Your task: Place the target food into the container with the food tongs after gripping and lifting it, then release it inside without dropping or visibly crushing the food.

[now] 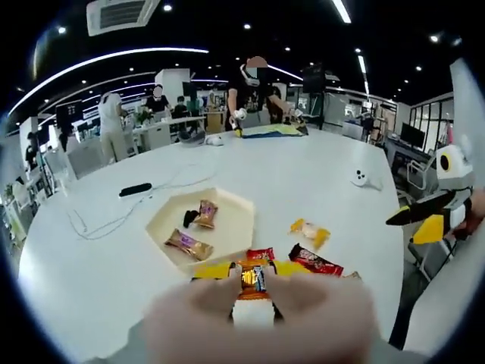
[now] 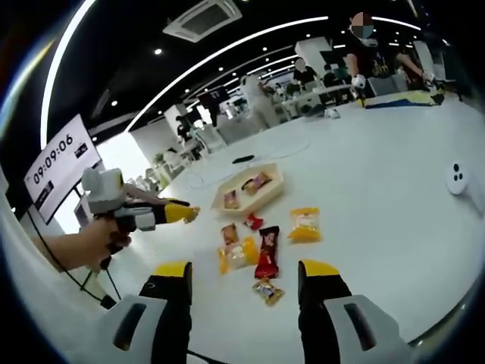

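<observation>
While the left gripper (image 1: pixel 254 292) hangs low over the white table (image 1: pixel 303 174), its blurred jaws sit together on an orange-and-dark wrapped snack (image 1: pixel 252 276), pinched at the near edge of the scattered sweets. Just beyond it lies the cream hexagonal tray (image 1: pixel 235 203), holding three wrapped pieces: a brown one (image 1: pixel 205 213), a purple one (image 1: pixel 189 244) and a small black one (image 1: pixel 189 218). Right of the held snack are a red wrapper (image 1: pixel 260 254), a long dark-red bar (image 1: pixel 315 262) and, farther off, a yellow packet (image 1: pixel 310 233).

From the right gripper view, the right gripper (image 2: pixel 244 292) has its yellow-tipped jaws wide apart, nothing between them, hovering above the table (image 2: pixel 379 167). Between and ahead of them lie a small orange snack (image 2: pixel 267 291), the red bar (image 2: pixel 267 252), a yellow bag (image 2: pixel 237 254) and the yellow packet (image 2: pixel 305 224); the tray (image 2: pixel 267 195) sits beyond. The left gripper (image 2: pixel 182 214) enters from the left, held in a hand (image 2: pixel 91 243); its jaw state cannot be told from this side.

A black remote (image 1: pixel 135 189) and a white controller (image 1: pixel 361 178) rest on the table. People stand in the background.
</observation>
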